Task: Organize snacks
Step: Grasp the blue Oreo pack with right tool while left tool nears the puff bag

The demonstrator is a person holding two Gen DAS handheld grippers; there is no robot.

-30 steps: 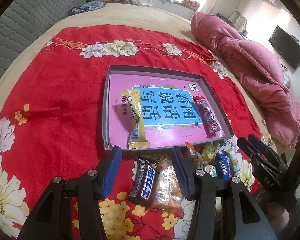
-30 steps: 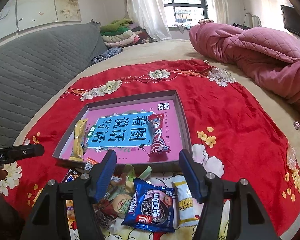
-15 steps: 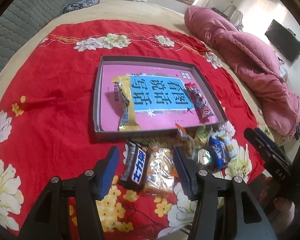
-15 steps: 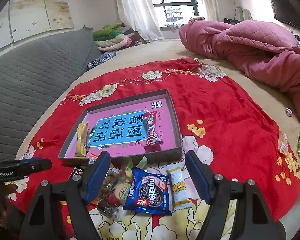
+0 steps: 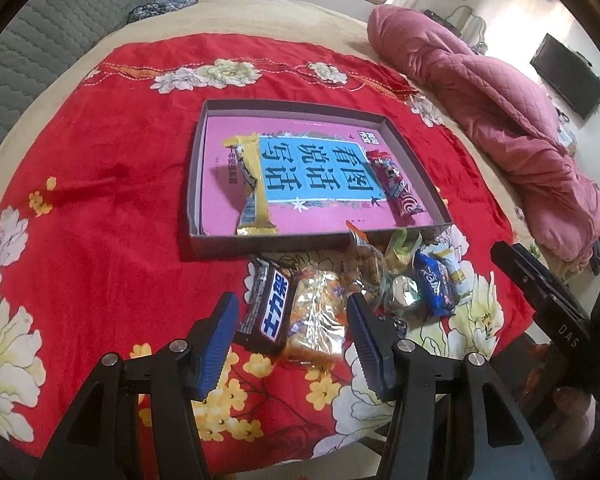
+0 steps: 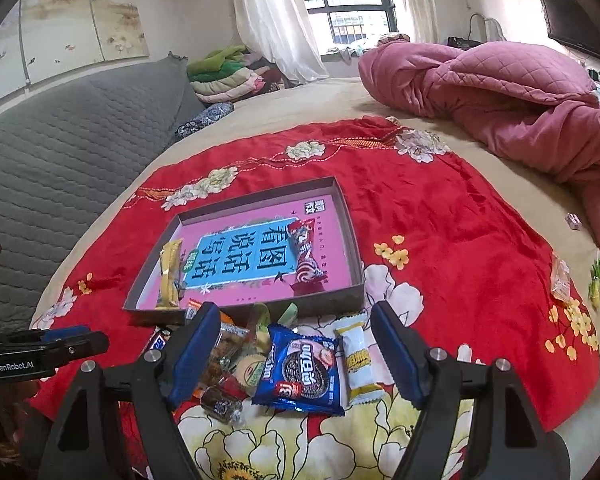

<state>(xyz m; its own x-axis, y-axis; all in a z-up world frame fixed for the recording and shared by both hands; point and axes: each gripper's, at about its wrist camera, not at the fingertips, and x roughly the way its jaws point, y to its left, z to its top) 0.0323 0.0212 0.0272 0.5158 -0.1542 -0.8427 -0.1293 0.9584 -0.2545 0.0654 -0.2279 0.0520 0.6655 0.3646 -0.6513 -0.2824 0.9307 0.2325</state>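
Red blanket (image 5: 112,152) patterned with white and yellow flowers; grey-walled tray (image 5: 198,168) with a pink and blue printed floor; blue cookie packet (image 6: 302,368); quilted pink duvet (image 6: 500,92); blue-padded tongs (image 5: 290,336).

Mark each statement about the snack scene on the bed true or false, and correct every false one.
1. Two snacks lie inside the box lid. True.
2. The blue cookie pack is inside the box lid. False: it lies on the red blanket, in front of the lid.
3. The left gripper is clamped on the dark chocolate bar. False: its jaws stand open, nothing held.
4. The right gripper is open above the snack pile. True.
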